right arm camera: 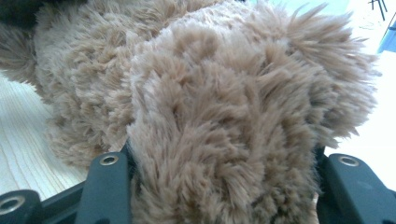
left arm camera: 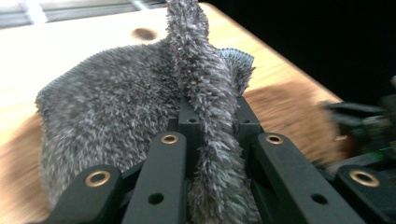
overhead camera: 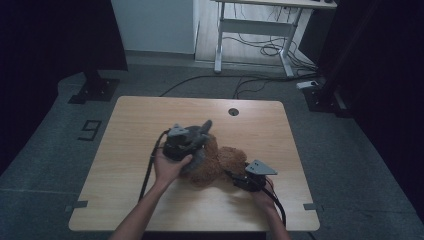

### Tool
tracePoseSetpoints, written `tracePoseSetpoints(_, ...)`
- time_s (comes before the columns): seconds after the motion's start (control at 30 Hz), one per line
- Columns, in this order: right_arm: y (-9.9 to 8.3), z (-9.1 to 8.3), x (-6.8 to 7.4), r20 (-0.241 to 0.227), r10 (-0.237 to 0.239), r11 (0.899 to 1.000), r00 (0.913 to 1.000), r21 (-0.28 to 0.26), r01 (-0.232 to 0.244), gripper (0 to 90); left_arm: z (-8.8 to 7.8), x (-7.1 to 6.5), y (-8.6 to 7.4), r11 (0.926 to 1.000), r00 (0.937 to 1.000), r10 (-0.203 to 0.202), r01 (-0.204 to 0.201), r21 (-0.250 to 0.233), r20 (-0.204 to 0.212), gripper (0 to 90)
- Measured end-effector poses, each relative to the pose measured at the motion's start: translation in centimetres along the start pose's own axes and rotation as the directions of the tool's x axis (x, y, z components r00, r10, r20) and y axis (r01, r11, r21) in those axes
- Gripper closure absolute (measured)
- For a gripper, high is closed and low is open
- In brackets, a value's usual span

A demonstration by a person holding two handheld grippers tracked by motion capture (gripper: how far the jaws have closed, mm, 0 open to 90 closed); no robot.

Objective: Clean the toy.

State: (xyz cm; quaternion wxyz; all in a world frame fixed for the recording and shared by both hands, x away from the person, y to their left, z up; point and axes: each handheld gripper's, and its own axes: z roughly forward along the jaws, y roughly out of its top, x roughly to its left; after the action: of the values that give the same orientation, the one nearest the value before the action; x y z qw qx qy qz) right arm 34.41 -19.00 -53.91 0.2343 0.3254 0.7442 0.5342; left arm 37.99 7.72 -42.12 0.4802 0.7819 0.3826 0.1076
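A brown plush toy (overhead camera: 220,162) lies in the middle of the wooden table (overhead camera: 145,120). A grey fuzzy cloth (overhead camera: 202,131) is draped over its left side. My left gripper (overhead camera: 192,137) is above the toy and shut on a raised fold of the grey cloth (left arm camera: 116,102), which stands up between its jaws (left arm camera: 215,112). My right gripper (overhead camera: 241,177) comes in from the toy's right side, low on the table. Its jaws are spread wide around a thick lump of the brown plush (right arm camera: 210,93) and press into the fur; their tips are buried in it.
A round cable hole (overhead camera: 233,111) sits near the table's far edge. Beyond the table are a white-legged desk (overhead camera: 260,25), loose cables on the floor (overhead camera: 240,82) and black stand bases (overhead camera: 95,90) at both sides. Tape marks sit at the table's near corners.
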Motion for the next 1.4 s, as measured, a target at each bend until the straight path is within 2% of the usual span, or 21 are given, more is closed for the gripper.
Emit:
tracePoseSetpoints(0.1,0.0,0.0,0.0,0.003,-0.002,1.000,1.0000,0.000,0.002,42.3,2.4,-3.2,1.3,0.9972,0.9969,0.072,-0.073,0.020,0.031,78.3)
tracePoseSetpoints(0.13,0.0,0.0,0.0,0.003,-0.002,1.000,1.0000,0.000,0.002,42.3,2.4,-3.2,1.3,0.9972,0.9969,0.072,-0.073,0.020,0.031,78.3)
tracePoseSetpoints(0.17,0.0,0.0,0.1,0.004,-0.004,1.000,1.0000,-0.004,0.004,42.2,4.2,-4.9,1.9,0.9946,0.9936,0.093,-0.096,0.039,0.064,78.4)
tracePoseSetpoints(0.23,0.0,0.0,0.1,0.003,-0.004,1.000,1.0000,-0.003,0.004,42.1,6.1,-6.3,2.1,0.9920,0.9908,0.100,-0.106,0.068,0.091,78.4)
tracePoseSetpoints(0.33,0.0,-0.1,0.1,0.004,-0.007,1.000,1.0000,0.000,0.007,42.0,8.8,-7.3,1.8,0.9794,0.9877,0.131,-0.142,0.143,0.085,78.4)
tracePoseSetpoints(0.37,0.0,-0.1,0.2,0.005,-0.011,1.000,0.9999,0.003,0.011,42.0,9.4,-7.2,1.6,0.9778,0.9884,0.119,-0.133,0.161,0.094,78.3)
tracePoseSetpoints(0.43,-0.1,-0.1,0.2,0.008,-0.015,1.000,0.9999,0.008,0.015,42.0,9.8,-6.7,1.4,0.9808,0.9899,0.081,-0.100,0.167,0.116,78.3)
tracePoseSetpoints(0.5,-0.2,-0.1,0.2,0.009,-0.017,1.000,0.9998,0.004,0.017,42.0,9.5,-6.0,1.3,0.9843,0.9898,0.041,-0.064,0.164,0.137,78.5)
tracePoseSetpoints(0.57,-0.1,-0.1,0.3,0.011,-0.030,1.000,0.9995,0.009,0.030,42.0,8.8,-5.2,1.2,0.9846,0.9916,0.035,-0.056,0.166,0.124,78.6)
tracePoseSetpoints(0.63,-0.1,0.0,0.4,0.014,-0.033,0.999,0.9994,0.010,0.033,42.0,8.2,-4.5,1.2,0.9843,0.9953,0.050,-0.063,0.165,0.083,78.6)
tracePoseSetpoints(0.67,-0.1,0.0,0.4,0.014,-0.035,0.999,0.9993,0.010,0.035,42.0,7.9,-4.2,1.3,0.9811,0.9959,0.081,-0.087,0.173,0.039,78.6)
tracePoseSetpoints(0.7,-0.1,-0.1,0.4,0.014,-0.034,0.999,0.9993,0.009,0.033,41.9,7.5,-3.8,1.3,0.9748,0.9921,0.124,-0.118,0.189,-0.018,78.5)
tracePoseSetpoints(0.73,-0.1,-0.1,0.4,0.014,-0.031,0.999,0.9994,0.009,0.031,41.9,7.5,-3.8,1.3,0.9748,0.9921,0.124,-0.118,0.189,-0.018,78.6)
tracePoseSetpoints(0.77,-0.1,-0.1,0.4,0.014,-0.028,1.000,0.9995,0.007,0.028,41.9,7.1,-2.4,0.9,0.9668,0.9873,0.144,-0.126,0.222,-0.067,78.6)
tracePoseSetpoints(0.83,-0.1,-0.1,0.4,0.011,-0.025,1.000,0.9996,0.002,0.025,41.9,6.4,-0.8,0.4,0.9791,0.9976,0.060,-0.052,0.197,-0.034,78.7)
tracePoseSetpoints(0.87,-0.1,0.0,0.4,0.012,-0.025,1.000,0.9996,0.001,0.024,41.9,5.9,-0.2,0.3,0.9824,0.9989,0.042,-0.037,0.183,-0.023,78.8)
tracePoseSetpoints(0.93,-0.1,0.0,0.4,0.011,-0.021,1.000,0.9997,-0.002,0.021,41.9,5.5,0.1,0.2,0.9847,0.9993,0.032,-0.029,0.172,-0.020,78.8)
tracePoseSetpoints(1.0,-0.1,0.0,0.4,0.010,-0.021,1.000,0.9997,-0.002,0.021,41.9,4.3,0.8,0.2,0.9888,0.9982,0.032,-0.024,0.147,-0.050,78.8)
tracePoseSetpoints(1.13,-0.1,0.0,0.4,0.010,-0.022,1.000,0.9997,-0.001,0.022,42.0,2.9,2.5,0.1,0.9895,0.9951,0.013,0.001,0.145,-0.098,78.6)
tracePoseSetpoints(1.23,-0.1,0.0,0.4,0.008,-0.024,1.000,0.9997,-0.002,0.024,41.9,1.9,4.3,-0.4,0.9887,0.9932,-0.032,0.048,0.142,-0.112,78.5)
tracePoseSetpoints(1.4,-0.1,0.0,0.4,0.007,-0.023,1.000,0.9997,-0.004,0.023,42.0,0.9,5.6,-0.6,0.9881,0.9896,-0.050,0.069,0.138,-0.135,78.4)
